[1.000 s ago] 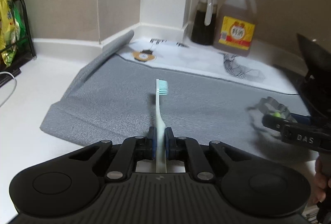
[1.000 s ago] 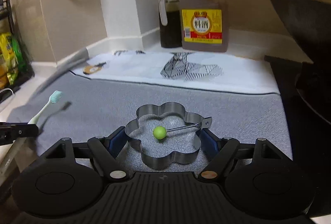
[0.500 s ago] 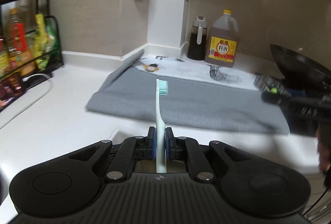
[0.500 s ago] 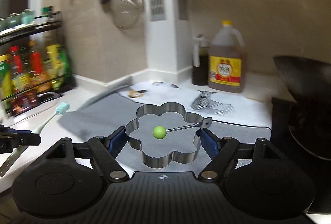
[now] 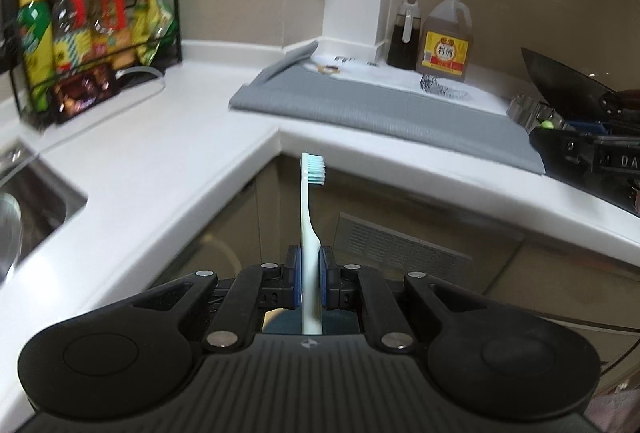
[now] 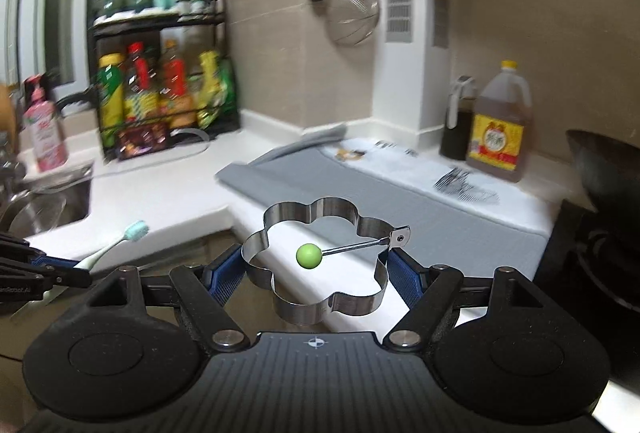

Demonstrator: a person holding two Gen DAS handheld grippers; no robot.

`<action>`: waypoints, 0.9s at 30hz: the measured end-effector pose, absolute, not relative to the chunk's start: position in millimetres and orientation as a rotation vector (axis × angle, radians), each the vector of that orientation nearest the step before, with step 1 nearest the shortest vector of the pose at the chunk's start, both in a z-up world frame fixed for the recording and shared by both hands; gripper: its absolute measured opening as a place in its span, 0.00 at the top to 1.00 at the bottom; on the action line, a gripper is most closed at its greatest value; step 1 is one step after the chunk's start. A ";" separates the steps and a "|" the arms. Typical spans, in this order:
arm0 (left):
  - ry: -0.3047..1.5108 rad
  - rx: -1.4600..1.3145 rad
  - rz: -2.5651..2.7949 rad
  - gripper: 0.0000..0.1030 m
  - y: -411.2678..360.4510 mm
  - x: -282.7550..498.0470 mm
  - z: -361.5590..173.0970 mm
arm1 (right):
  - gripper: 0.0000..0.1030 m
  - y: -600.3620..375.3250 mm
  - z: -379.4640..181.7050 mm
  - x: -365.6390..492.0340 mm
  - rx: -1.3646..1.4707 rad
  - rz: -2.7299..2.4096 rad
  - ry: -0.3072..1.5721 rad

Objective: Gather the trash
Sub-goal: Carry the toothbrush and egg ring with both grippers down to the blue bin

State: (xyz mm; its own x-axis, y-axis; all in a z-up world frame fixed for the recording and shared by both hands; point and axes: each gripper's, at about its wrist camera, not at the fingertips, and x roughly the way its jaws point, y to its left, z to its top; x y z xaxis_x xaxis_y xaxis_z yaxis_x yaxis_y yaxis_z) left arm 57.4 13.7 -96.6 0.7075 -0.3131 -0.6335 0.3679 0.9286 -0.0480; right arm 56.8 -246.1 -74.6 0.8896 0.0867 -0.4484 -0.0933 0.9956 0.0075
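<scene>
Steel egg mould [image 6: 320,257] sits gripped in our right tongs [image 6: 316,269], and our left tongs [image 5: 310,273] clamp a toothbrush [image 5: 310,217]; both hang off the white surface [image 5: 160,153], so pickup looks done and dropping remains. We see no bin, and blur hides the far shelf.

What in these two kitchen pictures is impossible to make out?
- Toothbrush handle end, left wrist view: hidden behind the left gripper body.
- Rack bottles, right wrist view: labels blurred.
- Wok, right wrist view: cut off by the right edge.
- Sink, left wrist view: cut off by the left edge.
- No trash bin appears in either view.
</scene>
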 end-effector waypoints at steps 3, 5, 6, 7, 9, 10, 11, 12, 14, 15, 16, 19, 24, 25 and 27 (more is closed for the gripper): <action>0.716 0.053 -0.365 0.91 21.2 46.4 -105.3 | 0.23 -228.2 -88.8 48.6 -0.028 0.126 0.506; 0.729 0.038 -0.351 0.91 24.7 42.5 -110.9 | 0.23 -216.6 -101.0 46.0 -0.046 0.140 0.536; 0.733 0.033 -0.345 0.91 25.6 41.0 -113.4 | 0.23 -211.2 -107.6 44.5 -0.053 0.147 0.554; 0.737 0.029 -0.341 0.91 26.3 39.8 -115.7 | 0.23 -206.2 -114.1 42.6 -0.065 0.153 0.571; 0.740 0.026 -0.332 0.91 26.9 37.0 -120.0 | 0.23 -198.2 -126.9 39.1 -0.065 0.169 0.609; 0.744 0.030 -0.325 0.91 26.0 36.8 -121.5 | 0.23 -195.0 -132.9 38.2 -0.063 0.175 0.628; 0.750 0.036 -0.317 0.91 24.9 36.4 -123.3 | 0.23 -191.5 -138.5 37.5 -0.063 0.180 0.644; 0.756 0.043 -0.308 0.91 23.0 36.9 -125.1 | 0.23 -188.3 -143.9 36.9 -0.065 0.183 0.657; 0.768 0.056 -0.297 0.91 19.8 39.3 -128.7 | 0.23 -182.7 -154.3 37.8 -0.074 0.186 0.681; 0.776 0.063 -0.291 0.91 18.4 40.5 -131.5 | 0.23 -180.8 -158.6 39.7 -0.079 0.190 0.693; 0.785 0.067 -0.287 0.91 17.4 42.7 -134.3 | 0.23 -178.7 -162.2 41.6 -0.083 0.193 0.704; 0.812 0.070 -0.284 0.91 15.4 48.6 -141.9 | 0.23 -174.0 -169.0 46.5 -0.093 0.204 0.725; 0.851 0.068 -0.282 0.91 14.2 58.4 -152.9 | 0.23 -171.6 -174.8 53.7 -0.111 0.214 0.742; 0.856 0.069 -0.282 0.91 13.7 60.0 -154.7 | 0.23 -172.2 -176.1 55.0 -0.113 0.217 0.747; 0.866 0.072 -0.285 0.91 12.4 62.6 -158.0 | 0.23 -171.9 -178.2 57.4 -0.116 0.221 0.758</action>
State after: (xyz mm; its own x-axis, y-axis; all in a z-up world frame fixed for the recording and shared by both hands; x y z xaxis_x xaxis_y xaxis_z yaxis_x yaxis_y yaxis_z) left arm 62.6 12.4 -158.0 0.6128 -0.2178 -0.7596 0.2755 0.9598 -0.0529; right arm 57.4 -171.9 -178.2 0.7046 0.1566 -0.6921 -0.2402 0.9704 -0.0250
